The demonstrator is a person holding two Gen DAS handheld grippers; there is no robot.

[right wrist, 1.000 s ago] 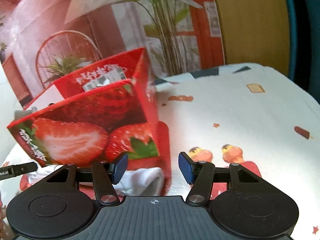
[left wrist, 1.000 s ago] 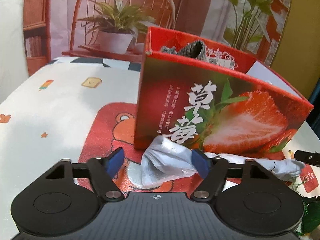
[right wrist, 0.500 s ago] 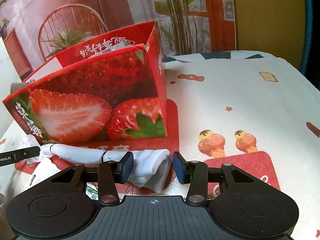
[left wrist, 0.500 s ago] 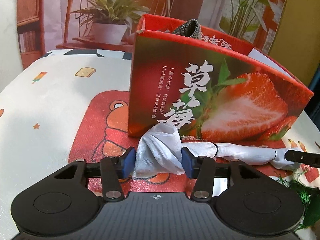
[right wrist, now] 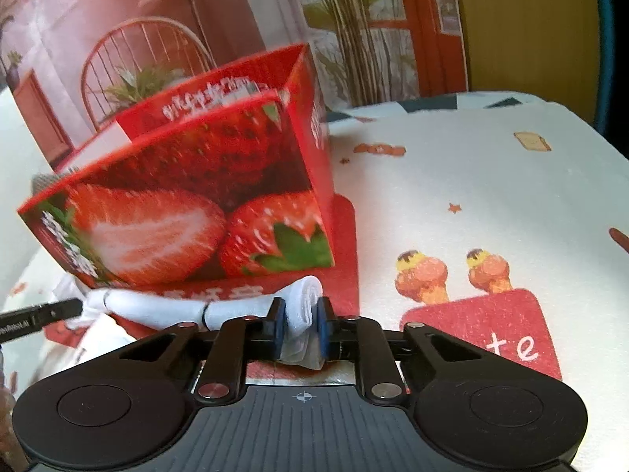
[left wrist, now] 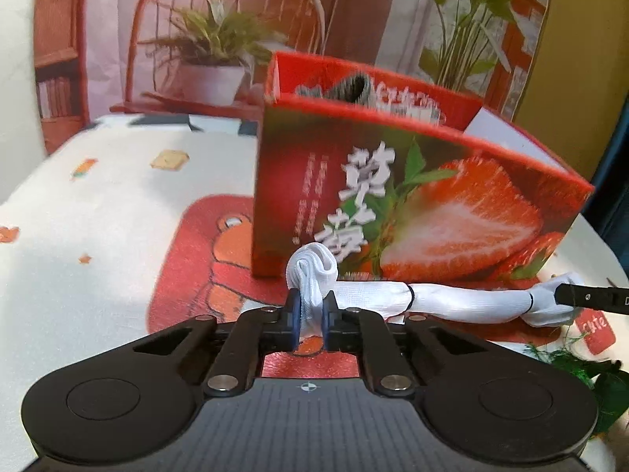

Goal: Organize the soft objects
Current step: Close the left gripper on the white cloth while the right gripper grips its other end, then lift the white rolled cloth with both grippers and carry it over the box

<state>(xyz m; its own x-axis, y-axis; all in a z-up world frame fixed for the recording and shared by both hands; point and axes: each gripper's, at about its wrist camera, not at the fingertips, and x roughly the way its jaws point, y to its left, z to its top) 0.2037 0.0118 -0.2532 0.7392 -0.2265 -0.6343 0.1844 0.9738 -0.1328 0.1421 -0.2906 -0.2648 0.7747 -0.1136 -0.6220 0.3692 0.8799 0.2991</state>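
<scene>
Left tool (left wrist: 311, 316) is closing on one end of the white cloth (left wrist: 432, 301), and the blue pads already pinch the bunched fabric between them. Right tool (right wrist: 300, 328) is closing on the other end in the same way, with a fold of the cloth squeezed between its pads. The cloth is twisted into a long rope with thin dark bands around it. It lies on the table (left wrist: 98, 216) just in front of the box (left wrist: 412, 204), along the front wall with the strawberry print. The box is open at the top, and a grey soft thing (left wrist: 350, 88) shows above the rim, near the back left corner of the box.

My judgement is that the cloth must go up and over the front wall of the box, into the box.

What could go wrong:
- Each tool holds only a small fold near the end. If the two hands pull apart too much, one end may slip out of the pads.
- The cloth is close to the box. If it is lifted too low, the middle part may catch the front rim and push or tip the box.
- If the hands come together, the middle will sag and may stay outside the box, hanging over the wall.
- The bands may slide off, and then the rope opens.
</scene>
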